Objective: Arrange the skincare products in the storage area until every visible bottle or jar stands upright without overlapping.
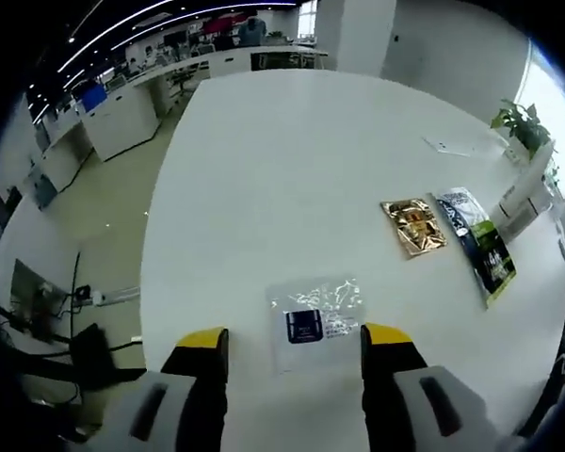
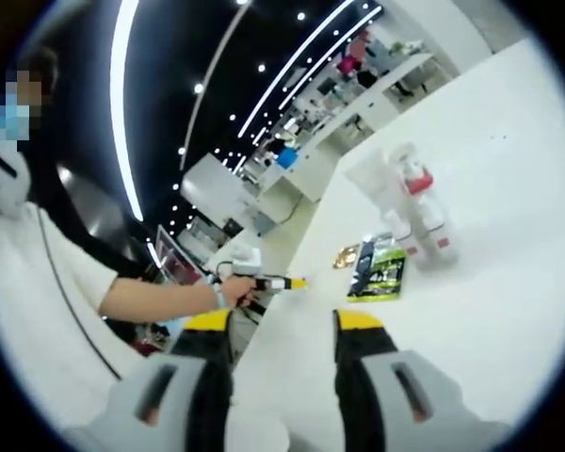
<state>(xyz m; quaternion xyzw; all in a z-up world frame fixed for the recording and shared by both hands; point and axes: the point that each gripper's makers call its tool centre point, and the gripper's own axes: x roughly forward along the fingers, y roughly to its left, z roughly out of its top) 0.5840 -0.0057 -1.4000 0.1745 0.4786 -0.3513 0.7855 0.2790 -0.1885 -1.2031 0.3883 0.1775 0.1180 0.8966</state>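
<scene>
- Left gripper view: the left gripper [image 1: 295, 339] hangs over a white table [image 1: 292, 160] with its yellow-tipped jaws spread wide and nothing held; a clear sachet with a dark blue label [image 1: 315, 322] lies flat on the table between and just ahead of the tips, touching neither.
- Further off to the right lie a gold foil sachet [image 1: 413, 226] and, just beside it, a long green, black and white packet [image 1: 477, 244]; both lie flat and apart from each other; a potted plant [image 1: 521, 124] stands at the table's far right edge.
- Right gripper view: the right gripper [image 2: 278, 325] is raised, jaws well apart and empty; the other gripper [image 2: 281, 282] shows at the left, held in the person's hand [image 2: 234, 287]; I cannot tell its opening here.
- On the table stand white bottles with red trim [image 2: 416, 209] inside clear wrapping, upright as far as the tilted view shows; the green packet [image 2: 381, 267] lies just beside them.
</scene>
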